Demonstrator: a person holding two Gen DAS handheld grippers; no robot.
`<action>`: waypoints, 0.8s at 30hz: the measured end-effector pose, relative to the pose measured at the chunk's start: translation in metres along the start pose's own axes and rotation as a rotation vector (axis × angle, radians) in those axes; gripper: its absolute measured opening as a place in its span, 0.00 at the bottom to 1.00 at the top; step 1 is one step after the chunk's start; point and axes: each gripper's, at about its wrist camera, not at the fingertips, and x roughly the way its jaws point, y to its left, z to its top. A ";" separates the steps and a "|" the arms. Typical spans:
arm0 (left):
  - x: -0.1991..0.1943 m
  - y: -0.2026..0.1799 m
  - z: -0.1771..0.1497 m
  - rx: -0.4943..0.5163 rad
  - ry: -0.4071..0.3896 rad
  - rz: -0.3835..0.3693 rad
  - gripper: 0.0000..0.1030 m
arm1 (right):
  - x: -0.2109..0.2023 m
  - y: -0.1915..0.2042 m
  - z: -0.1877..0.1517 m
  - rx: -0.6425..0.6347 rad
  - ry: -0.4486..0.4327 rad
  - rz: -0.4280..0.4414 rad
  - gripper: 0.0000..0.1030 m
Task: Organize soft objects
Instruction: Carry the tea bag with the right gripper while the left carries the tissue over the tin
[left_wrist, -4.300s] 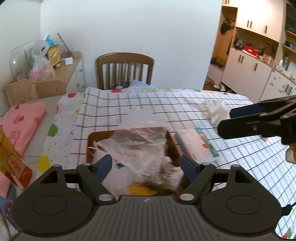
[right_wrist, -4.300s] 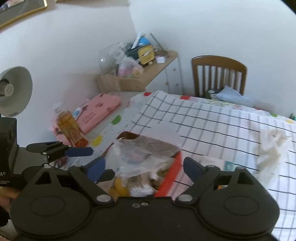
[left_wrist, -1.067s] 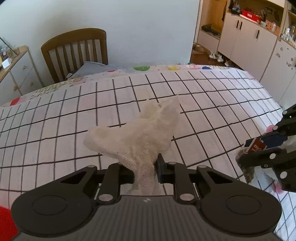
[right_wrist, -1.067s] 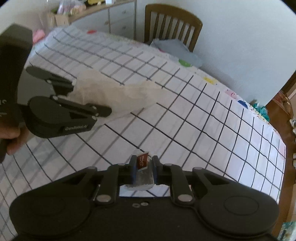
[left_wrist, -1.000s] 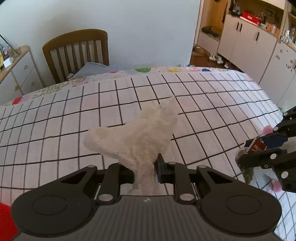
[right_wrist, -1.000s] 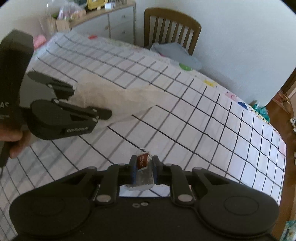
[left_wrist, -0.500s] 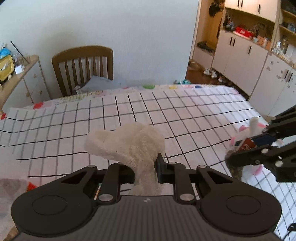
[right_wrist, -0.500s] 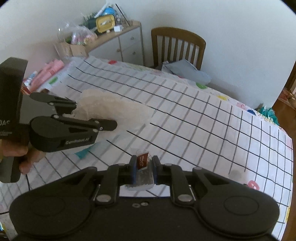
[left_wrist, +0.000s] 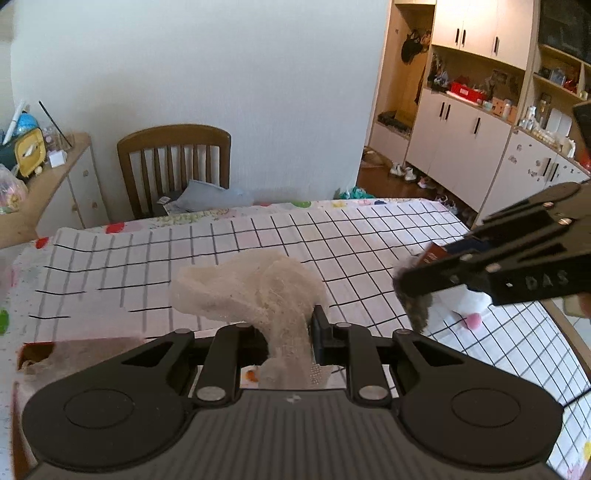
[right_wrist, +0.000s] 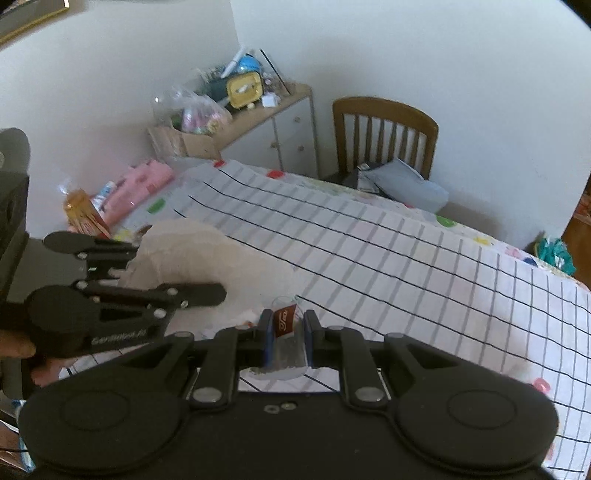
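My left gripper is shut on a cream mesh cloth and holds it above the checked tablecloth. The cloth also shows in the right wrist view, with the left gripper at the left. My right gripper is shut on a small clear packet with a red label. In the left wrist view the right gripper comes in from the right, with the packet hanging from it. A red basket's corner with crumpled bags lies at the lower left.
A wooden chair with a grey bundle stands at the table's far side. A side cabinet with clutter is at the far left. Pink packs and an orange bottle lie at the table's left edge. A white and pink soft thing lies under the right gripper.
Both grippers have risen and swung back towards the left end of the table, carrying the cloth and the packet. The red basket has come into the left wrist view.
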 end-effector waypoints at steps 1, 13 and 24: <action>-0.007 0.004 -0.001 0.001 -0.002 -0.001 0.19 | 0.000 0.005 0.002 0.001 -0.003 0.005 0.15; -0.076 0.065 -0.014 -0.003 -0.008 0.038 0.19 | 0.008 0.077 0.024 -0.015 -0.014 0.045 0.15; -0.121 0.119 -0.030 0.021 -0.013 0.090 0.19 | 0.023 0.127 0.038 -0.026 -0.019 0.065 0.15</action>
